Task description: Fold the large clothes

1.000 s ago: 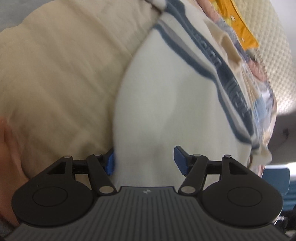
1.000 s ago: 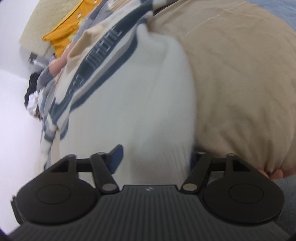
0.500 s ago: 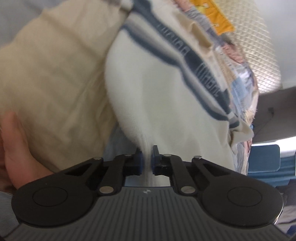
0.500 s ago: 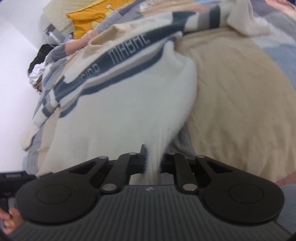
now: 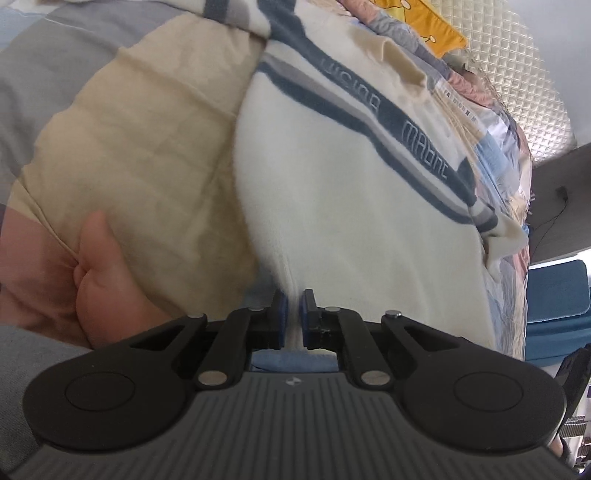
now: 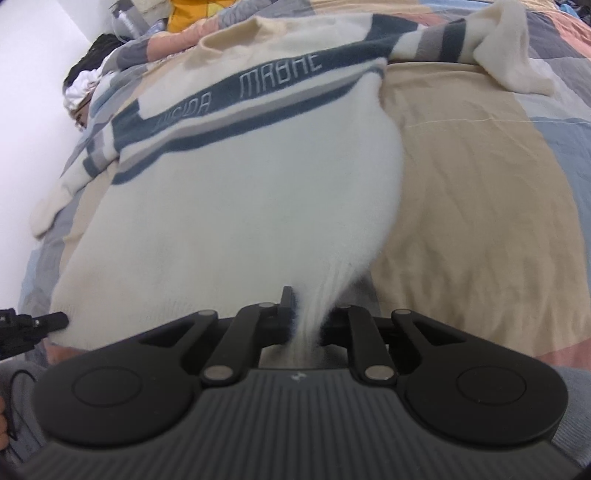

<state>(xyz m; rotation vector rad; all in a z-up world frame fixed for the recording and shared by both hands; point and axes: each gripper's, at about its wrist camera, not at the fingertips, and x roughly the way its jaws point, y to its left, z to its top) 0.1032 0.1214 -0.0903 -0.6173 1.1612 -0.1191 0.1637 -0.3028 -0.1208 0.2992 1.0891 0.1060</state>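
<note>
Sweater [image 6: 236,206] on patchwork bedspread [image 6: 480,206], hem gripped at both corners.
Cream knit with navy lettered band lies spread over the quilt, sleeve [image 6: 509,62] flung toward the far right. Left gripper [image 5: 291,319] is clamped on bunched ribbed hem; right gripper [image 6: 308,321] likewise pinches a gathered hem fold. Bare hand [image 5: 74,273] rests beside left gripper. Yellow garment [image 5: 424,22] lies beyond.

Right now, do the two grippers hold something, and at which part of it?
Both hold the sweater by its ribbed bottom hem: the left gripper is shut on one hem corner, the right gripper on the other.
</note>
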